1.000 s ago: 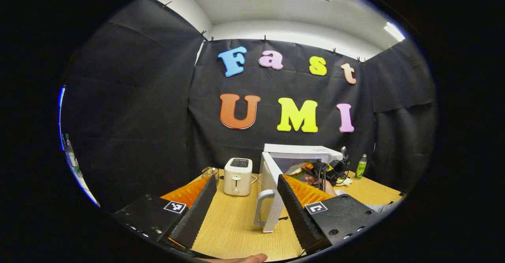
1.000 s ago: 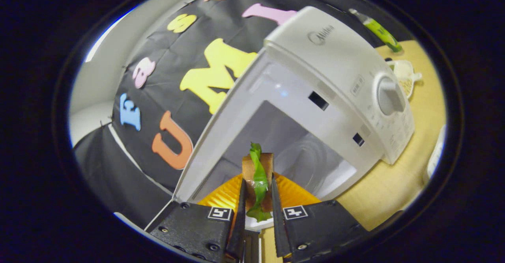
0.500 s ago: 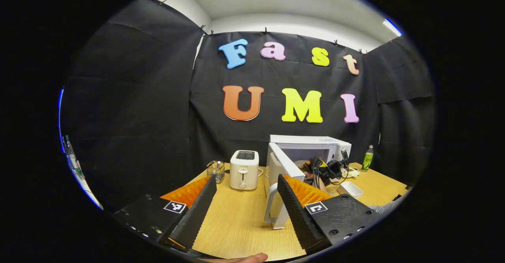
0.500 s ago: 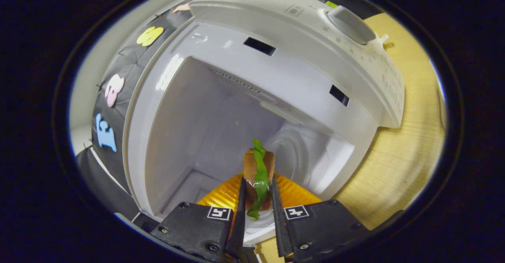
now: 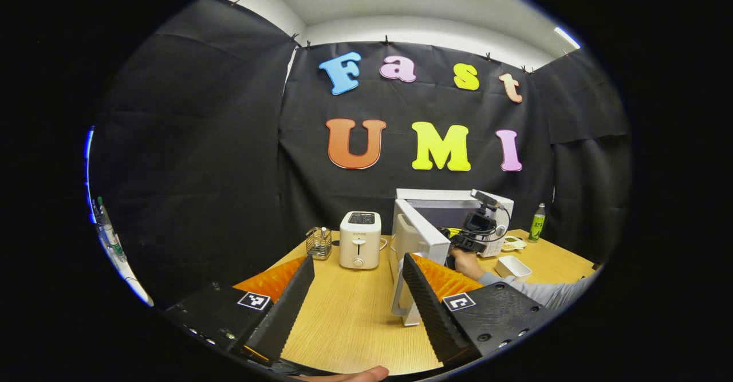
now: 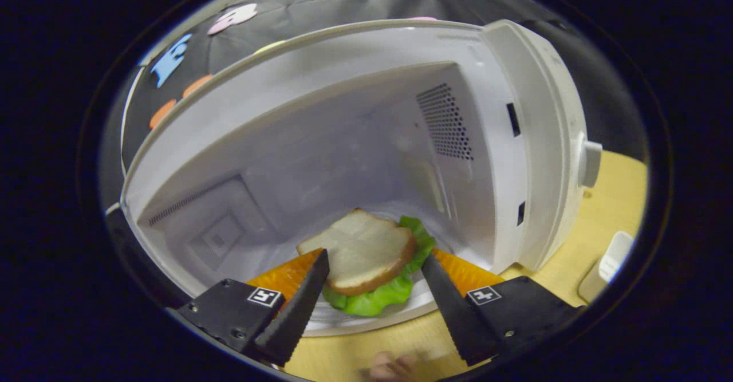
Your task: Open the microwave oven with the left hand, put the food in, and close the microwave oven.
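Observation:
The white microwave (image 5: 492, 201) stands at the back of the wooden table with its door (image 5: 417, 234) swung open to the left. In the right gripper view I look into its cavity (image 6: 343, 158). A sandwich (image 6: 363, 247) of bread and lettuce lies flat on the glass turntable (image 6: 415, 306). My right gripper (image 6: 373, 259) is open, one finger on each side of the sandwich, not pressing it. My left gripper (image 5: 358, 259) hangs open and empty over the table, well in front of the door. In the left gripper view, the right gripper (image 5: 478, 227) and its hand (image 5: 462, 260) are at the oven's mouth.
A white toaster (image 5: 359, 247) and a small wire basket (image 5: 319, 243) stand left of the door. A green bottle (image 5: 537, 221) and a white tray (image 5: 512, 266) sit right of the microwave. The door's handle (image 5: 401, 307) points toward me.
My right gripper has turned level inside the oven and opened, letting the sandwich go; it now lies flat on the turntable. The left gripper has drifted back a little.

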The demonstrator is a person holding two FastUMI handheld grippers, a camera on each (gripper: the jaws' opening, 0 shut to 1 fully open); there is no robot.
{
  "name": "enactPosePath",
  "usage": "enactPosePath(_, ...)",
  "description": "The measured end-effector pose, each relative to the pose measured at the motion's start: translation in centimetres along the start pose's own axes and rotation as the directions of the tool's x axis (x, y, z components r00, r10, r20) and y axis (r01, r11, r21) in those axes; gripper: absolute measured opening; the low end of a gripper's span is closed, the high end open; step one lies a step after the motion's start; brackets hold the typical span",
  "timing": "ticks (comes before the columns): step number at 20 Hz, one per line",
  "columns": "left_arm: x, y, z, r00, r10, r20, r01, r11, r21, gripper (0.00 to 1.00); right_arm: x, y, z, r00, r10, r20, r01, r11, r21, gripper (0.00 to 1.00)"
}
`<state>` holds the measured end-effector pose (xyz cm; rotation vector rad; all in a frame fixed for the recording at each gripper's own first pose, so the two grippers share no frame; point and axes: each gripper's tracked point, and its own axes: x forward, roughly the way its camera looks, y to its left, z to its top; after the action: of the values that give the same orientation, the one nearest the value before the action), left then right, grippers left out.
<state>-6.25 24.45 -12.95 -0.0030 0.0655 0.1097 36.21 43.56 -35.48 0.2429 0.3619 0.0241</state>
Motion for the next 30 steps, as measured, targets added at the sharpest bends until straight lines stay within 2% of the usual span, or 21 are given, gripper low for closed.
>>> enactPosePath(1, 0.1, 0.3, -0.2, 1.000, 0.006, -0.010, -0.006, 1.000, -0.005, 0.93, -0.3, 0.2, 0.4, 1.000, 0.013, 0.003, -0.013, 1.000, 0.001, 1.00)
enactPosePath(3, 0.2, 0.8, -0.7, 1.000, 0.015, -0.026, -0.015, 1.000, -0.008, 0.93, -2.2, -0.2, 1.7, 1.000, 0.031, 0.001, -0.031, 1.000, 0.000, 1.00)
enactPosePath(4, 0.3, 1.1, -0.8, 1.000, 0.019, -0.024, -0.019, 1.000, -0.005, 0.93, -3.3, -0.3, 2.7, 0.999, 0.050, 0.019, -0.050, 0.999, -0.005, 0.92)
enactPosePath(8, 0.4, 1.5, -0.5, 1.000, 0.021, 0.016, -0.021, 1.000, 0.009, 0.93, -8.4, -2.3, 6.4, 0.990, 0.091, 0.110, -0.078, 0.990, -0.114, 0.91)
enactPosePath(9, 0.8, 1.4, -0.9, 1.000, 0.015, 0.015, -0.015, 1.000, 0.008, 0.80, -9.8, -2.9, 7.1, 0.986, 0.101, 0.132, -0.082, 0.987, -0.137, 0.92)
enactPosePath(10, 1.1, 1.2, -1.1, 1.000, 0.005, 0.012, -0.005, 1.000, 0.007, 0.93, -11.4, -3.5, 7.8, 0.983, 0.114, 0.145, -0.090, 0.983, -0.158, 0.91)
enactPosePath(11, 1.3, 1.0, -1.2, 1.000, -0.007, 0.015, 0.007, 1.000, 0.002, 0.93, -13.0, -4.0, 8.5, 0.980, 0.133, 0.150, -0.106, 0.979, -0.177, 1.00)
enactPosePath(12, 1.6, 0.6, -1.0, 0.999, -0.033, 0.024, 0.034, 0.999, -0.006, 0.80, -14.6, -4.5, 9.1, 0.976, 0.156, 0.153, -0.126, 0.974, -0.188, 1.00)
enactPosePath(13, 1.8, -0.1, -0.6, 0.998, -0.056, 0.040, 0.057, 0.998, -0.009, 0.93, -16.3, -4.9, 9.8, 0.971, 0.176, 0.159, -0.143, 0.970, -0.199, 0.92)
enactPosePath(14, 2.0, 0.0, -0.8, 0.997, -0.060, 0.040, 0.060, 0.998, -0.012, 0.91, -18.0, -5.7, 10.4, 0.969, 0.187, 0.163, -0.151, 0.966, -0.210, 0.92)
enactPosePath(15, 2.5, 0.2, -0.7, 0.997, -0.055, 0.047, 0.055, 0.998, -0.010, 0.73, -19.9, -6.4, 11.0, 0.966, 0.196, 0.167, -0.157, 0.963, -0.219, 0.91)
enactPosePath(16, 2.8, 0.6, -0.8, 0.998, -0.047, 0.051, 0.047, 0.999, -0.005, 0.65, -21.9, -7.1, 11.4, 0.962, 0.217, 0.169, -0.175, 0.957, -0.230, 0.91)
enactPosePath(17, 3.3, 0.8, -0.9, 0.998, -0.037, 0.055, 0.037, 0.999, 0.000, 0.46, -23.8, -7.7, 12.1, 0.957, 0.232, 0.177, -0.187, 0.953, -0.239, 1.00)
enactPosePath(18, 3.9, 0.8, -1.2, 0.998, -0.035, 0.051, 0.035, 0.999, 0.005, 0.36, -25.5, -8.7, 12.6, 0.953, 0.241, 0.182, -0.193, 0.949, -0.249, 0.91)
enactPosePath(19, 4.4, 0.9, -1.7, 0.998, -0.035, 0.047, 0.034, 0.999, 0.010, 0.26, -27.3, -9.8, 13.2, 0.949, 0.252, 0.190, -0.200, 0.945, -0.257, 0.91)
enactPosePath(20, 4.8, 1.3, -2.3, 0.999, -0.028, 0.037, 0.027, 1.000, 0.014, 0.20, -29.1, -10.8, 13.8, 0.945, 0.256, 0.204, -0.198, 0.944, -0.265, 1.00)
enactPosePath(21, 5.2, 1.1, -2.9, 0.999, -0.039, 0.025, 0.038, 0.999, 0.016, 0.05, -30.8, -11.9, 14.4, 0.943, 0.252, 0.217, -0.188, 0.942, -0.280, 0.91)
enactPosePath(22, 5.7, 0.9, -3.5, 0.999, -0.050, 0.015, 0.050, 0.999, 0.018, 0.08, -32.3, -12.9, 15.0, 0.940, 0.252, 0.229, -0.177, 0.936, -0.305, 0.90)
enactPosePath(24, 6.9, 0.9, -4.5, 0.998, -0.068, 0.008, 0.068, 0.997, 0.033, 0.04, -35.2, -15.2, 15.7, 0.937, 0.247, 0.248, -0.156, 0.929, -0.334, 0.91)
enactPosePath(25, 7.1, 0.3, -5.1, 0.996, -0.086, -0.009, 0.087, 0.996, 0.037, 0.00, -36.2, -15.8, 15.8, 0.935, 0.251, 0.251, -0.159, 0.929, -0.335, 0.91)
enactPosePath(30, 8.8, -1.5, -8.3, 0.987, -0.156, -0.040, 0.156, 0.988, 0.006, 0.00, -40.3, -18.6, 15.5, 0.939, 0.277, 0.202, -0.205, 0.927, -0.315, 0.92)
